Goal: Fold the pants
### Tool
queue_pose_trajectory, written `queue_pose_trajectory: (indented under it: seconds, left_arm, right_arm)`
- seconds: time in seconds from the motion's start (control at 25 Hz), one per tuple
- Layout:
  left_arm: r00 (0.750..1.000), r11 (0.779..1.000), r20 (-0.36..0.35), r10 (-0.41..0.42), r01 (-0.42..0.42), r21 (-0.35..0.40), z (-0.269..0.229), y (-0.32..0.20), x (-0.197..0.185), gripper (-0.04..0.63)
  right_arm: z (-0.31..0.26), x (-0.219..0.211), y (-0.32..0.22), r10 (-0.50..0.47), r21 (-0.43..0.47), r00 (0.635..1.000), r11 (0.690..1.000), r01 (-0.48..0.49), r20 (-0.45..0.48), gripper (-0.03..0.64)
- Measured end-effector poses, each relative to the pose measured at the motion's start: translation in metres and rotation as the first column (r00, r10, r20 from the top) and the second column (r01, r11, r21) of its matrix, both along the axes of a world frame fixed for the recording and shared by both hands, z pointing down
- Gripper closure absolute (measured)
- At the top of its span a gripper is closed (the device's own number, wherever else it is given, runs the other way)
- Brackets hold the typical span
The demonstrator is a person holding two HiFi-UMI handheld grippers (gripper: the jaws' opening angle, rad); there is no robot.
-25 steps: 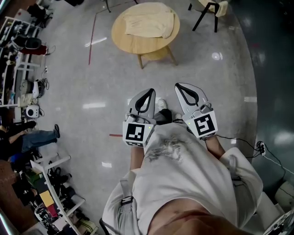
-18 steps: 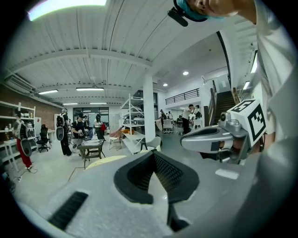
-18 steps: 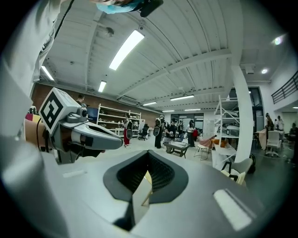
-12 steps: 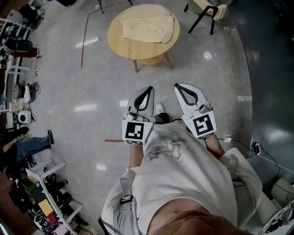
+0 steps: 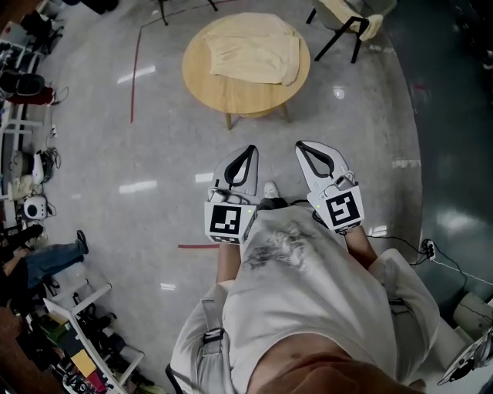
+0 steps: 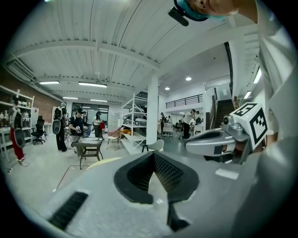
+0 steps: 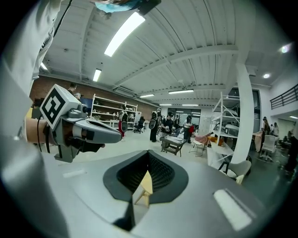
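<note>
The left gripper (image 5: 248, 151) has its jaws pressed together at the tips, with nothing between them; in the left gripper view only the dark padded loop behind the meeting tips stands hollow. The right gripper (image 5: 303, 145) is the same, tips closed on each other and holding nothing. Both are held side by side in front of the person's white shirt (image 5: 308, 285), near each other but not touching, and they point forward and a little downward, touching nothing. The pants (image 5: 254, 48), a pale beige cloth, lie spread and rumpled well ahead of both grippers, straight beyond their tips and far apart from them. They rest on a round wooden table (image 5: 206, 77), covering its far right part, with one edge reaching the rim nearest the right gripper's side. The near and left parts of the tabletop are bare wood. Between the grippers and the table runs a stretch of grey polished floor (image 5: 154, 146). A red line (image 5: 135, 73) on the floor passes ahead and to the left of the left gripper. A dark-legged chair (image 5: 345, 23) stands ahead of the right gripper, just beyond the table's right edge. Shelves (image 5: 23, 115) with clutter run along the far left of the left gripper.
</note>
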State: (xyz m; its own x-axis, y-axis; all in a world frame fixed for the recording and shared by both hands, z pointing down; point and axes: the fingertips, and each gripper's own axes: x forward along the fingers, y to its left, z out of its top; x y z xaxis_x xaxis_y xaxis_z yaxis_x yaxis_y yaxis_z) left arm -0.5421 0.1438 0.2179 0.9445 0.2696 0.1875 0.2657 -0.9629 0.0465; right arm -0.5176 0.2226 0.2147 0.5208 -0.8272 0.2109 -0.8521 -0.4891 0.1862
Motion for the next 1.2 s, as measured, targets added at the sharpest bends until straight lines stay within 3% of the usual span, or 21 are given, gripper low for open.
queue_pose_trajectory:
  seconds: [0.28, 0.72, 1.2]
  left_arm:
    - [1.000, 1.000, -0.001, 0.021, -0.021, 0.001, 0.006, -0.043, 0.020, 0.589]
    - [1.000, 1.000, 0.003, 0.014, -0.014, -0.028, 0.019, -0.070, 0.052, 0.589]
    - [0.999, 1.000, 0.041, 0.013, -0.012, -0.029, 0.028, -0.087, 0.145, 0.589]
  right_arm:
    - [0.003, 0.019, -0.034, 0.044, -0.021, 0.999, 0.999, -0.044, 0.018, 0.606]
    - [0.015, 0.053, -0.057, 0.056, -0.049, 0.998, 0.997, -0.055, 0.024, 0.606]
    - [0.021, 0.143, -0.076, 0.050, -0.029, 0.996, 0.998, -0.048, 0.076, 0.606]
